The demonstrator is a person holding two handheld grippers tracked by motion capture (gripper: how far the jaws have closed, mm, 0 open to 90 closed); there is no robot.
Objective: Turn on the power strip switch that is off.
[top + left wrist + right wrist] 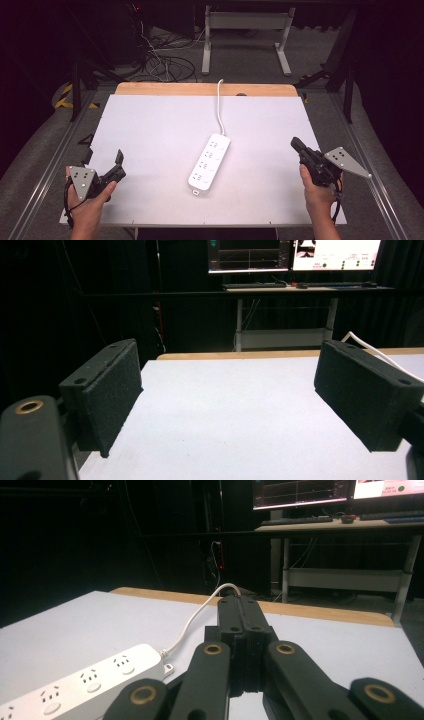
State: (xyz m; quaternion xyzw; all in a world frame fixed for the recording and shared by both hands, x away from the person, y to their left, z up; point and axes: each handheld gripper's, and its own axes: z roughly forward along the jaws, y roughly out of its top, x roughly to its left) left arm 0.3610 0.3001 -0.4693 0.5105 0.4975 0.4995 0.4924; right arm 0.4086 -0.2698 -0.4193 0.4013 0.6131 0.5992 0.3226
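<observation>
Lying mid-tabletop (150, 125): white power strip (209, 161), cord trailing away. Left gripper (119, 162) jaws spread; right gripper (299, 148) jaws pressed together. Advice: open right before approaching the strip squarely.

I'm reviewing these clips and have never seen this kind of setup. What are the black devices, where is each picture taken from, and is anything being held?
A person holds a two-jaw tool in each hand. The high view looks down on the table: left hand-held gripper, right hand-held gripper, and between them a white power strip with its cord running away. The other two pictures come from cameras riding on each tool. The left one's jaws stand wide apart; the right one's are pressed together. Neither holds anything.
</observation>
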